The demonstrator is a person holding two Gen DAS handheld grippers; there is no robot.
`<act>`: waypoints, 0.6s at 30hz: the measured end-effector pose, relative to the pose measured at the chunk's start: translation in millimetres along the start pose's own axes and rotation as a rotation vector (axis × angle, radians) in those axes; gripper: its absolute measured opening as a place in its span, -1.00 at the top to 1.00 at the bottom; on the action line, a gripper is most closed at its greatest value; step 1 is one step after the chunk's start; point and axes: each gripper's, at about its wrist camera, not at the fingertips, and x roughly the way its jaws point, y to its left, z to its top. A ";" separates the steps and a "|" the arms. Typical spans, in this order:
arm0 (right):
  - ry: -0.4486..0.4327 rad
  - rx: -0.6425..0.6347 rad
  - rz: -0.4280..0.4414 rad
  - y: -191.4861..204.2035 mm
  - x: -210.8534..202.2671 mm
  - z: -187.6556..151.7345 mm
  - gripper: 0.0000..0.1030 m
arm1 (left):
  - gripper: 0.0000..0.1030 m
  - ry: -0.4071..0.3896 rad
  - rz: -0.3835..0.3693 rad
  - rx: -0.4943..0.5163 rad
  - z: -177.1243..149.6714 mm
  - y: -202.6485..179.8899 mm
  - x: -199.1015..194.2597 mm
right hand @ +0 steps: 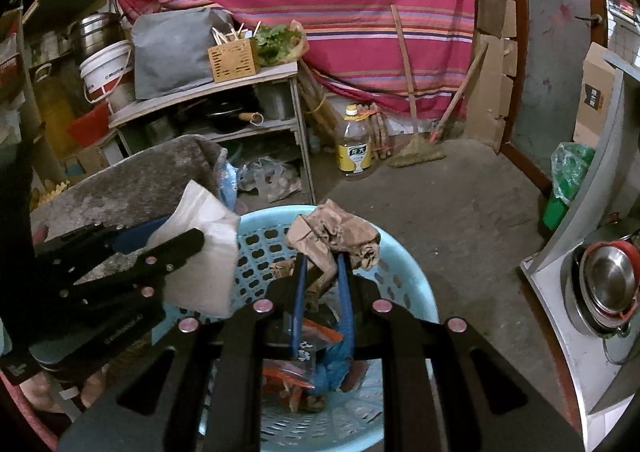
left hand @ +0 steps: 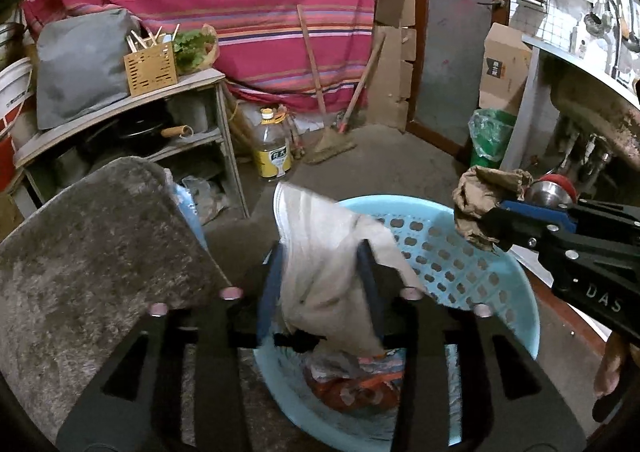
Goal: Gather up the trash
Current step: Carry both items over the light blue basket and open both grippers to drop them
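The white paper (left hand: 332, 276) on the left looks thin, soft and very light; it will bend and flutter more than it will slip, so I think a pinch on a folded edge is enough, and there is nothing fragile in it. It hangs between the fingers of the left gripper (left hand: 324, 272), above the left rim of the light blue basket (left hand: 480, 276) (the basket stands on the floor, beside a grey fuzzy mat (left hand: 92, 252)). The jaws of this gripper stand about half open, with the blue pads on each side of the sheet, and I cannot see them pressing it. I judge that the sheet is loose and about to fall among the red and orange wrappers (left hand: 352, 384) on the basket's bottom.

More to the right, the crumpled brown paper (right hand: 332, 236) is also light, but a little stiffer, and its folds give a good hold at the lower bunch. The right gripper (right hand: 322, 268) is nearly closed and clamps exactly that part, holding the wad over the middle of the basket, near the far rim. It must only open to drop it in.
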 end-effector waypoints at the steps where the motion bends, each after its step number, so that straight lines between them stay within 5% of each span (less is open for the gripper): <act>1: 0.007 0.002 0.004 1.6 2.7 -0.3 0.69 | -0.17 -0.005 0.014 -0.003 -1.5 3.5 -1.4; 6: 0.041 0.008 0.018 11.2 17.6 -2.0 0.69 | -0.29 -0.020 0.044 -0.025 -3.9 24.0 -12.4; 10: 0.071 -0.002 0.016 23.3 31.0 -5.1 0.69 | -0.67 -0.051 0.138 -0.061 -13.3 63.1 -35.5; 18: 0.088 -0.023 0.003 40.2 39.1 -8.2 0.68 | -0.89 -0.072 0.490 -0.180 -57.2 229.0 -113.7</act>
